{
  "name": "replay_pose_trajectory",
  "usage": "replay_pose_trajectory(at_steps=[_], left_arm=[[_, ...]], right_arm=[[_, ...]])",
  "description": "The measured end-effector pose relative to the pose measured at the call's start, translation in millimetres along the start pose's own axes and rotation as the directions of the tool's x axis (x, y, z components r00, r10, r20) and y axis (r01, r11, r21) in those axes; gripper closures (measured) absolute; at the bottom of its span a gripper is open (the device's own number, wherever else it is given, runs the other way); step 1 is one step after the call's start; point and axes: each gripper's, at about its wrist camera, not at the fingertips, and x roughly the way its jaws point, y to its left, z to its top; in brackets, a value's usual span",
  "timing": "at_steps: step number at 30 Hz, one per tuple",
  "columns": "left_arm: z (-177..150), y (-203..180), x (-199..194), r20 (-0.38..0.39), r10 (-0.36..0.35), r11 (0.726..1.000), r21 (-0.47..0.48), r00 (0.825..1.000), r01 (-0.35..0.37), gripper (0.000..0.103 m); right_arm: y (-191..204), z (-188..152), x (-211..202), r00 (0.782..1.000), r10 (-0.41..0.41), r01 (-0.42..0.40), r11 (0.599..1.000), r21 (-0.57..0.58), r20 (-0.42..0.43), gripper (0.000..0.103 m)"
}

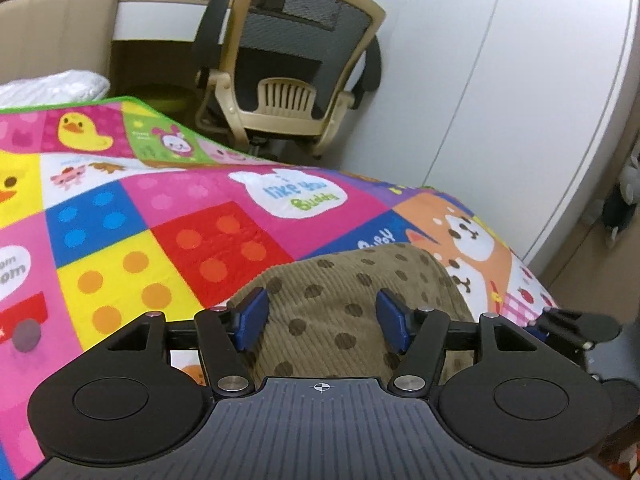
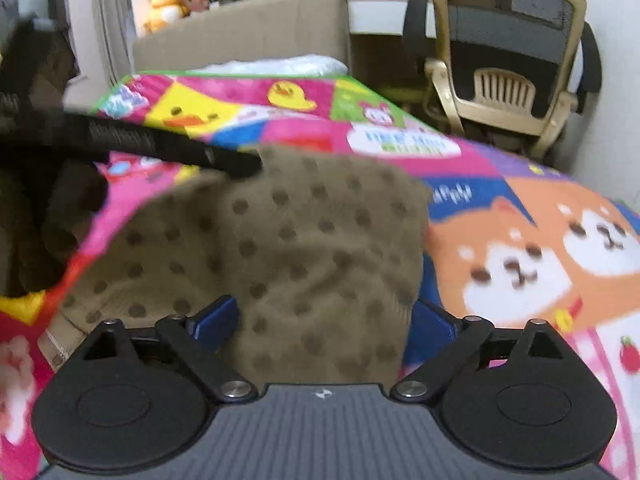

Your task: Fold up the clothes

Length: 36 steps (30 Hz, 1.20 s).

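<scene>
left gripper (image 1: 322, 316): jaws wide apart, hovering over the olive-brown corduroy garment with dark polka dots (image 1: 340, 300), gripping nothing | right gripper (image 2: 320, 320): jaws spread, cloth bunched between them, can't tell if it's pinched | garment's near the bed's edge on the colourful cartoon-patchwork blanket (image 1: 160, 220)

Soft, even indoor light, no hard shadows or glare. The left wrist view is fairly sharp; the right wrist view smears with motion blur. Fisheye bends both frames' edges.
</scene>
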Motion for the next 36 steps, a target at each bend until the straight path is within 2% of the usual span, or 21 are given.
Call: replay_pose_trajectory(at_steps=[2, 4, 5, 7, 10, 12, 14, 17, 19, 24, 29, 30, 32, 33, 35, 36], left_arm=[[1.6, 2.8, -13.8, 0.004, 0.016, 1.0, -0.01, 1.0, -0.016, 0.031], [0.7, 10.4, -31.3, 0.01, 0.028, 0.999, -0.036, 1.0, -0.028, 0.015], [-1.7, 14.7, -38.3, 0.001, 0.026, 0.998, -0.049, 1.0, -0.026, 0.013], [-13.1, 24.9, -44.7, -0.051, -0.053, 0.995, -0.082, 0.997, 0.049, 0.011], [-39.6, 30.3, -42.4, -0.11, -0.187, 0.98, -0.084, 0.976, 0.178, 0.009], [-59.8, 30.3, -36.7, -0.107, -0.199, 0.979, -0.075, 0.974, 0.192, 0.009], [-76.8, 33.8, -33.7, -0.056, -0.218, 0.972, -0.101, 0.974, 0.212, 0.008], [-88.0, 28.9, -38.8, 0.001, -0.195, 0.977, -0.093, 0.981, 0.194, 0.008], [-94.1, 24.2, -43.9, 0.013, -0.176, 0.98, -0.095, 0.984, 0.177, 0.008], [-107.0, 10.4, -59.1, 0.014, -0.177, 0.98, -0.093, 0.984, 0.178, 0.008], [-105.6, 2.6, -59.7, -0.017, -0.175, 0.982, -0.078, 0.984, 0.174, 0.006], [-101.6, 2.9, -58.0, -0.035, -0.17, 0.982, -0.087, 0.985, 0.166, 0.006], [-90.6, 4.0, -53.6, -0.082, -0.156, 0.982, -0.117, 0.984, 0.146, 0.006], [-85.3, 5.7, -51.4, -0.108, -0.154, 0.979, -0.15, 0.982, 0.136, 0.007], [-75.3, 10.1, -46.9, -0.157, -0.153, 0.968, -0.223, 0.976, 0.116, 0.019], [-73.5, 12.2, -44.9, -0.165, -0.157, 0.962, -0.247, 0.974, 0.114, 0.031]], right_arm=[[-1.0, -2.7, -0.3, 1.0, -0.003, 0.003, 1.0, 0.008, 0.003, 0.006], [0.3, -5.3, -1.4, 1.0, -0.012, 0.012, 1.0, -0.009, 0.014, 0.005], [0.5, -6.8, -1.3, 1.0, -0.012, 0.012, 1.0, -0.01, 0.019, 0.005], [-1.2, -9.6, -0.2, 1.0, -0.007, 0.007, 1.0, 0.0, 0.027, 0.004], [-10.1, -12.6, 3.3, 0.999, 0.019, -0.021, 0.998, 0.053, 0.037, 0.001], [-11.9, -13.1, 2.6, 0.999, 0.023, -0.026, 0.998, 0.058, 0.043, 0.001], [-9.3, -14.6, 0.6, 0.999, 0.019, -0.022, 0.999, 0.044, 0.049, 0.001], [-7.8, -16.8, -1.9, 0.998, 0.025, -0.027, 0.999, 0.035, 0.055, 0.001], [-8.3, -19.3, -3.8, 0.998, 0.031, -0.033, 0.999, 0.036, 0.056, 0.001], [-5.4, -31.3, -18.4, 0.998, 0.043, -0.045, 0.998, 0.038, 0.053, 0.001], [-6.0, -35.6, -24.1, 0.998, 0.042, -0.044, 0.998, 0.038, 0.053, 0.001], [-5.7, -33.0, -22.5, 0.998, 0.045, -0.047, 0.998, 0.034, 0.049, 0.002], [-3.9, -26.9, -19.2, 0.997, 0.064, -0.066, 0.997, 0.031, 0.038, 0.012], [-2.7, -23.4, -17.8, 0.996, 0.079, -0.08, 0.996, 0.037, 0.027, 0.02], [-0.6, -15.8, -14.6, 0.994, 0.107, -0.107, 0.993, 0.052, 0.005, 0.028], [1.1, -11.8, -12.7, 0.993, 0.116, -0.116, 0.992, 0.05, -0.005, 0.033]])
